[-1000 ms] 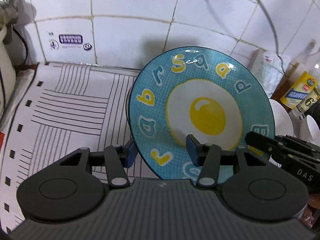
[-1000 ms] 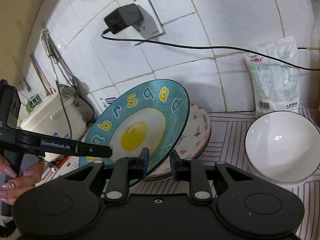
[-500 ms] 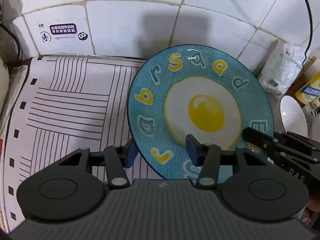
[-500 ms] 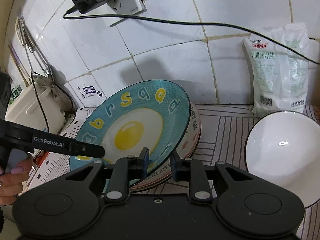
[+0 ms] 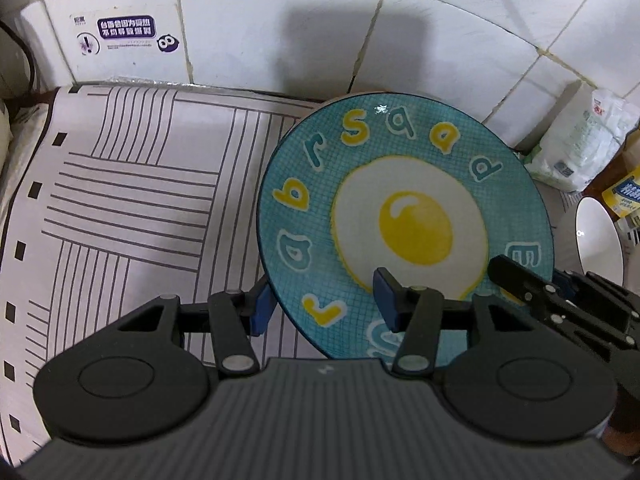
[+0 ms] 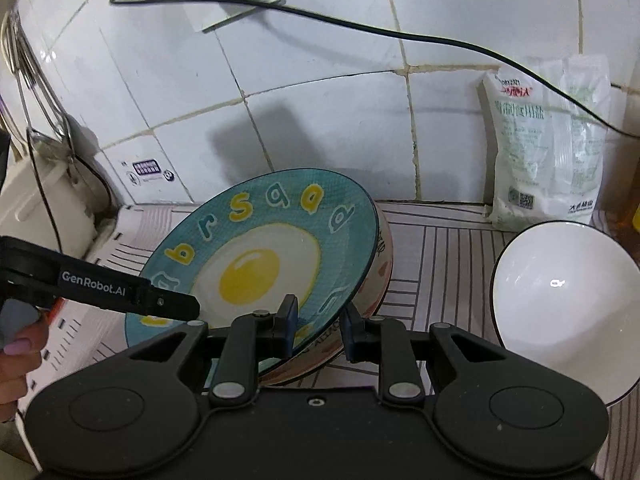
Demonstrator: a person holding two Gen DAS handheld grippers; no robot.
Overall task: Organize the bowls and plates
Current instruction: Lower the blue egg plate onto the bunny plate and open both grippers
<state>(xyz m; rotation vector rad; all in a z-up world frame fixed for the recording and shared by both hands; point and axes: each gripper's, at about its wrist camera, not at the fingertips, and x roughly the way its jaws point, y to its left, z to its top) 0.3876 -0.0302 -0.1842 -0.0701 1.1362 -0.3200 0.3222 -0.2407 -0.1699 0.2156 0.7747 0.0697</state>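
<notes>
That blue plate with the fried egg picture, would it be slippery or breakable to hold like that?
Probably both. The egg plate shows a glossy glaze, so likely slick, and looks ceramic, so stiff and breakable. Held tilted by its rim, it might slip.

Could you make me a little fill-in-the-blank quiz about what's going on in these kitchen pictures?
1. The picture in the middle of the blue plate is a fried ____.
2. Both grippers, left gripper and right gripper, grip the rim of the same ____.
3. The empty bowl on the striped mat is ____ inside.
4. A bag leans against the tiled ____.

Missing words: egg; plate; white; wall
</notes>
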